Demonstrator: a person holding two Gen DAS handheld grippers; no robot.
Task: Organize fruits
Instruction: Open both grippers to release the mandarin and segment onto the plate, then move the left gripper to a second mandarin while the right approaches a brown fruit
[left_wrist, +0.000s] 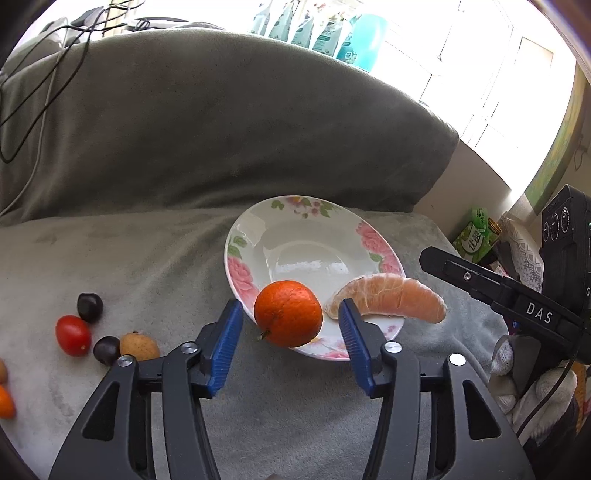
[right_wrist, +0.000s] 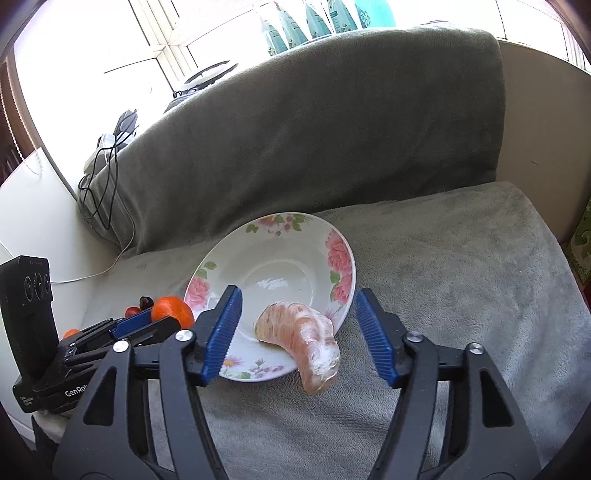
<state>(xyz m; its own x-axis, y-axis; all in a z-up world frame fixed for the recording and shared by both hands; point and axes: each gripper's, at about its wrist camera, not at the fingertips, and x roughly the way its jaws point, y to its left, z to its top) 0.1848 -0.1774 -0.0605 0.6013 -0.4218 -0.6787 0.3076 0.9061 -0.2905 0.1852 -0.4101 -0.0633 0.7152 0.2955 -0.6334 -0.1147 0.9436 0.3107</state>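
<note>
Here the peeled citrus segment (right_wrist: 299, 341), a curved crescent, lies with its long axis across the near rim of the flowered plate (right_wrist: 341, 254): one end rests on the plate's inner slope, the other juts past the rim over the grey blanket (right_wrist: 461, 277). In the left wrist view the same segment (left_wrist: 388, 297) runs left to right, arched upward, its right tip off the plate (left_wrist: 243, 236). A whole mandarin (left_wrist: 288, 313) sits on the near-left rim, its stem end turned down and toward the camera, partly overhanging the edge. The left gripper (left_wrist: 291, 332) points downward at the plate's near edge, jaws apart, the mandarin between its blue pads (left_wrist: 225, 339) with a gap showing on each side. The right gripper (right_wrist: 299, 334) likewise angles down, spread wide either side of the segment, neither pad touching it. Left of the plate on the blanket lie a cherry tomato (left_wrist: 73, 335), two dark round fruits (left_wrist: 89, 307), and a tan, speckled one (left_wrist: 138, 346); two more pieces at the left border are cut off by the frame. A white-gloved hand (left_wrist: 532, 384) shows at the right edge beneath the other gripper's body, mostly hidden. From the right wrist view the small fruits are largely blocked by the left gripper, and the window behind the sofa back (right_wrist: 314, 129) is blown out white.
</note>
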